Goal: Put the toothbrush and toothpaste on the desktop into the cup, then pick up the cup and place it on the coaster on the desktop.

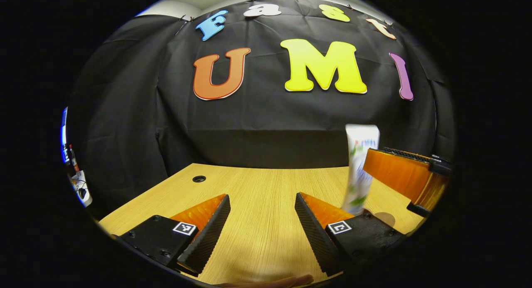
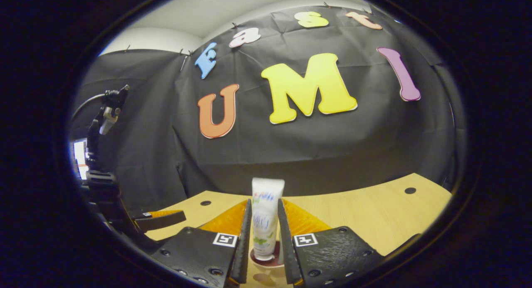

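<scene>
Right gripper point(image 2: 264, 238): I have the toothpaste point(image 2: 266, 215) pinched upright between both fingers, cap down above the cup point(image 2: 266, 261). Left gripper point(image 1: 262, 221): fingers spread wide over bare desktop point(image 1: 257, 188). Beyond, I see the black booth wall point(image 1: 257, 126).

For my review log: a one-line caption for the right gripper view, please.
Right gripper shut on an upright toothpaste tube, held above the wooden desktop.
</scene>
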Motion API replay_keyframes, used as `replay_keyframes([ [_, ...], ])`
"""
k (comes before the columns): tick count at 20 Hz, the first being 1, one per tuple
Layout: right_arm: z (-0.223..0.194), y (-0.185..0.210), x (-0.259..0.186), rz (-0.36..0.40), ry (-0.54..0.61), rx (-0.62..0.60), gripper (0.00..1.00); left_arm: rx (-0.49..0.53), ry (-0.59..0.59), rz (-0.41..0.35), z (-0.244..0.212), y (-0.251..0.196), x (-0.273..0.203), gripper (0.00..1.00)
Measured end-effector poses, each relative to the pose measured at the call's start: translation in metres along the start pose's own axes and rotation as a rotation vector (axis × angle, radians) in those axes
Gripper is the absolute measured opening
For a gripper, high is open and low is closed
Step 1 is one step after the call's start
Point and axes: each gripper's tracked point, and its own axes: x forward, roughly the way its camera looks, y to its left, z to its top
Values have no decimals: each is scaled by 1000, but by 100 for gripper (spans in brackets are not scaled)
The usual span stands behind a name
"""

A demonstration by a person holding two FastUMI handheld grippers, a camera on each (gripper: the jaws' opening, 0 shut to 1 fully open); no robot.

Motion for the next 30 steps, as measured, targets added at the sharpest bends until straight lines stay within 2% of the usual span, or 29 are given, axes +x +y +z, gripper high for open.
replay_keyframes([
  [9,0,-3,-9,1,19,13,33,-1,26,-22,-5,-5,-2,99],
  [11,2,-1,-18,18,19,19,37,-9,4,-23,1,-6,-2,99],
  [13,9,-4,-41,23,21,5,43,-60,24,-40,-4,-14,-8,99],
  [16,18,-18,-76,-8,-11,-39,48,-108,38,-82,-2,-31,-21,99],
  [17,19,-21,-86,-12,-14,-39,54,-98,49,-85,-2,-34,-24,99],
  [19,27,-33,-107,-37,-33,-42,60,-50,71,-86,-3,-38,-31,99],
  [28,42,-67,-192,-80,-76,-44,66,35,265,-162,-16,-76,-40,98],
  [29,42,-70,-198,-83,-77,-45,67,37,292,-171,-16,-78,-43,92],
  [30,41,-72,-204,-87,-79,-43,67,39,318,-182,-17,-83,-46,98],
])
